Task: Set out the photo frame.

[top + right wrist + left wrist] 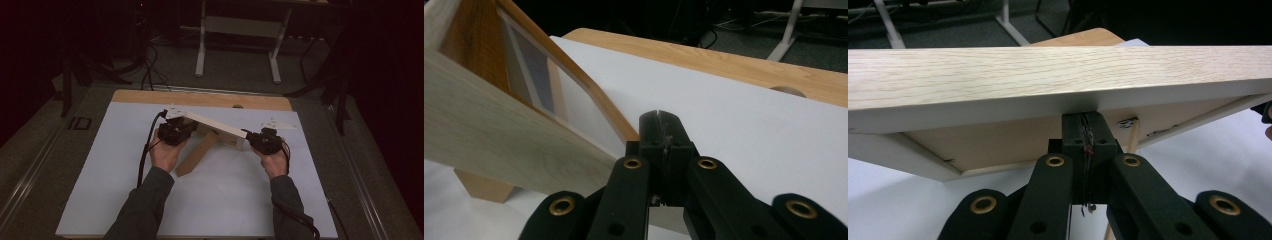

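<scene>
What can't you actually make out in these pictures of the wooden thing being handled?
- Wooden frame, high view: dim and small; its shape stays unclear.
- Left gripper, left gripper view: whether its shut tips pinch the frame is hidden under the board.
- Right gripper, right gripper view: the frame's near end runs off the picture's edge.

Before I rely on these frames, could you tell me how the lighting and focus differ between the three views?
High view: dim, with dark vignetted corners; only the white table cover stands out. Left gripper view: brighter, the wooden board has crisp grain, and the black jaws close to the lens look softer. Right gripper view: the wooden frame near the lens is blurred, while the table's far edge is clearer.
</scene>
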`<state>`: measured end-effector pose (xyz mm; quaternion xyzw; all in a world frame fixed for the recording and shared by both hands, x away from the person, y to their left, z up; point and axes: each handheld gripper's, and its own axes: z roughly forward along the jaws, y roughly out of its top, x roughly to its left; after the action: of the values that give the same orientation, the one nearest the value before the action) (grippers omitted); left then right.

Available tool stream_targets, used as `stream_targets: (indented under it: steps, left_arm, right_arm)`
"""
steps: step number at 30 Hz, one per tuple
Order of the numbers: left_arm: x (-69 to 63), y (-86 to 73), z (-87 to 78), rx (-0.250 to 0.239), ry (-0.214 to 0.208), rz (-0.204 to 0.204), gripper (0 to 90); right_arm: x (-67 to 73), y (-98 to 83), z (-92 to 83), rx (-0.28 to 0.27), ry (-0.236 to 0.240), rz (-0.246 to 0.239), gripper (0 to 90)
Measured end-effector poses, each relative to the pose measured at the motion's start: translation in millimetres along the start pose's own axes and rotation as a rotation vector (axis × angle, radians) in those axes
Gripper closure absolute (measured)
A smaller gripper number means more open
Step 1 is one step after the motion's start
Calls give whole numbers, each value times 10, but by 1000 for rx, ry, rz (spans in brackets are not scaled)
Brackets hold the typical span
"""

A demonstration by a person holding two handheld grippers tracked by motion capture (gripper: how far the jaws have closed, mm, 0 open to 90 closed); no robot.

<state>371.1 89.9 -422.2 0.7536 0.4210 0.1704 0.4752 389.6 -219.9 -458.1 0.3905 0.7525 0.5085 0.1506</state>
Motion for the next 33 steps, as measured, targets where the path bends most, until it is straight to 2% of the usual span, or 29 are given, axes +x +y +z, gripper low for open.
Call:
stream_targets:
  steps: [11,20,27,33]
  left_arm:
    - [-99,30,67,10,-14,18,900]
    - [-130,33,87,11,-25,17,900]
    - [-158,37,100,15,-30,23,900]
    - [-177,39,103,19,-34,24,900]
  right_arm:
    - [51,16,-19,0,24,-23,898]
    - [93,7,-28,-1,40,-35,898]
    - [168,11,-31,9,57,-73,899]
    - [211,1,-34,9,70,-81,898]
